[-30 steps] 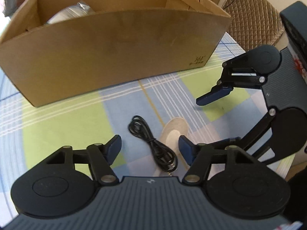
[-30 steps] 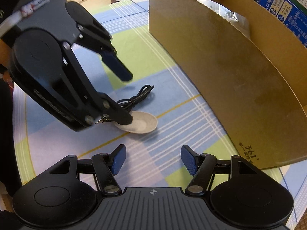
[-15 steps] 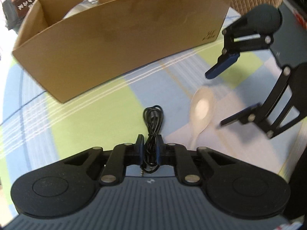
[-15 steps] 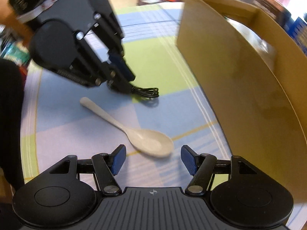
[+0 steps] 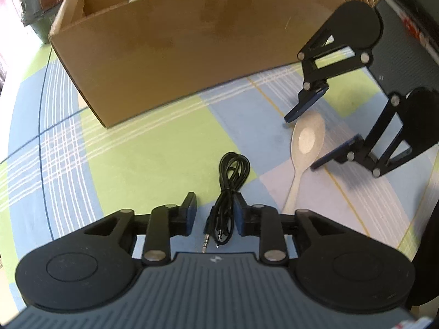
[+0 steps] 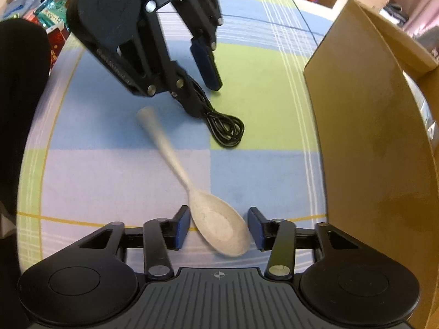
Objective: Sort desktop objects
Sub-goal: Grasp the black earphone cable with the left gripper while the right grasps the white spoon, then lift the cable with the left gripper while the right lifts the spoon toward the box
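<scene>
A coiled black audio cable (image 5: 229, 189) lies on the checked tablecloth, its plug end between the fingers of my left gripper (image 5: 214, 213), which is open with a gap on either side of the cable. It also shows in the right wrist view (image 6: 225, 128). A beige spoon (image 6: 216, 224) lies on the cloth with its bowl between the open fingers of my right gripper (image 6: 218, 229), not touched by them. In the left wrist view the spoon (image 5: 304, 148) lies between the right gripper's fingers.
A large open cardboard box (image 5: 192, 44) stands on the far side of the table; it also shows at the right of the right wrist view (image 6: 378, 137). Something pale lies inside it. A dark carton (image 5: 41, 2) sits beyond the box's left end.
My left gripper was shut on the cable half a second ago and has opened. My right gripper has moved forward so that the spoon's bowl sits between its fingers.
</scene>
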Motion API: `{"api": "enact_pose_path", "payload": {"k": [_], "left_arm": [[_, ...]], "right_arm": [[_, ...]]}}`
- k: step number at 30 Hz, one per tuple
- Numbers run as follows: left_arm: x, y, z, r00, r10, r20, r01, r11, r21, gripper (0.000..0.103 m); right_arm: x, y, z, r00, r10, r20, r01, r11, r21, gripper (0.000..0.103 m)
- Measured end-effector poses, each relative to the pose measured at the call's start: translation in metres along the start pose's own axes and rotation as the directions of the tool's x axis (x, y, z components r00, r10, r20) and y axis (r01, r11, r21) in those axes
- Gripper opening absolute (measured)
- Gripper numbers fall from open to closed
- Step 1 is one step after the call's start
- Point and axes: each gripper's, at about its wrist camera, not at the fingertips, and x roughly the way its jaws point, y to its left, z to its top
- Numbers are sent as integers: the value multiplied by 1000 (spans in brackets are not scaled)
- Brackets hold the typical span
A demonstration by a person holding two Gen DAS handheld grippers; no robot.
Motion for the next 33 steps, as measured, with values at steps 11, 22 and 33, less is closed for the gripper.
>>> {"api": "enact_pose_path", "payload": {"k": [11,22,33], "left_arm": [[-3,1,-7,1000,9,15,-9,1000,-17,24],[2,-10,-2,998,45,43,-44,999,-23,28],[1,-21,-1,997,78,4,-78,996,-49,13]], "right_arm": [[-17,2,-54,998,51,-20,-41,939,341,30],[-43,-10,-110,992,-50,112,-57,621,782,31],[-42,26,-123,979,-155,132,32,758,652,54]]}}
